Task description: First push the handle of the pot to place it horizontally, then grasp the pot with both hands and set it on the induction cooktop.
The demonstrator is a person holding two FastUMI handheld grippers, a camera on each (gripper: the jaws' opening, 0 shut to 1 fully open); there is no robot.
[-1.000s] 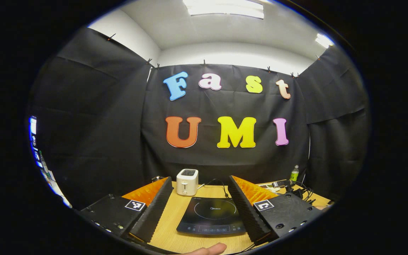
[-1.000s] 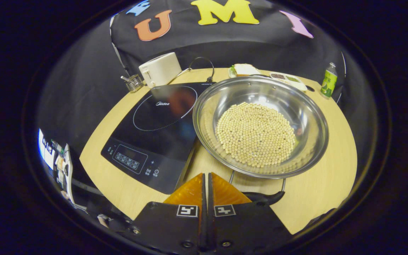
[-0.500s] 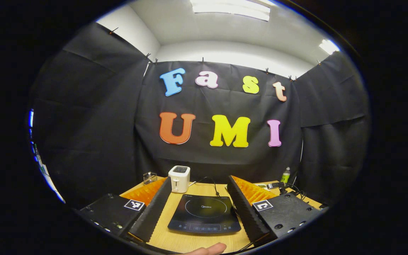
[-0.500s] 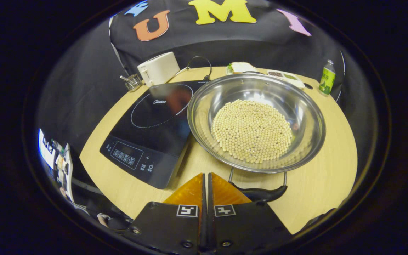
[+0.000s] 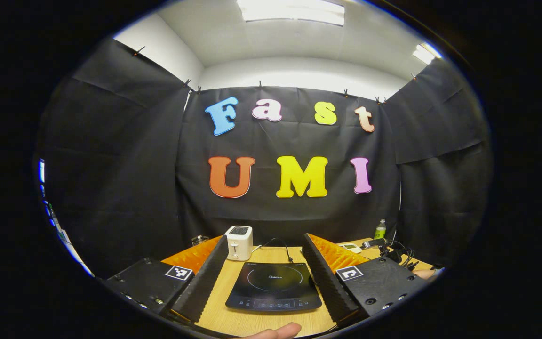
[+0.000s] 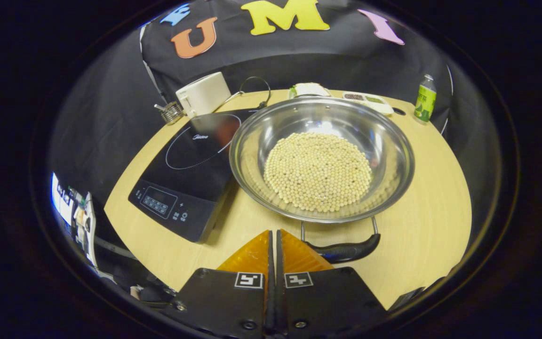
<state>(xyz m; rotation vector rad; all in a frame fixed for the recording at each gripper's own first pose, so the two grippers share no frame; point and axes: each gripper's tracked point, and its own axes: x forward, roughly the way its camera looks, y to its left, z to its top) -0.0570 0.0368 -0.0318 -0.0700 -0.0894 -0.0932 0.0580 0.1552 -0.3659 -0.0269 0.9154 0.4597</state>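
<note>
pot beside the cooktop, handle toward the right gripper

the pot (image 6: 322,160) of beans sits on the table (image 6: 433,197), touching the cooktop's (image 6: 186,165) right edge. its black handle (image 6: 344,251) lies just ahead of the right gripper (image 6: 273,235), fingers pressed together. the left gripper (image 5: 268,249) hangs spread wide before the cooktop (image 5: 273,292).
</note>
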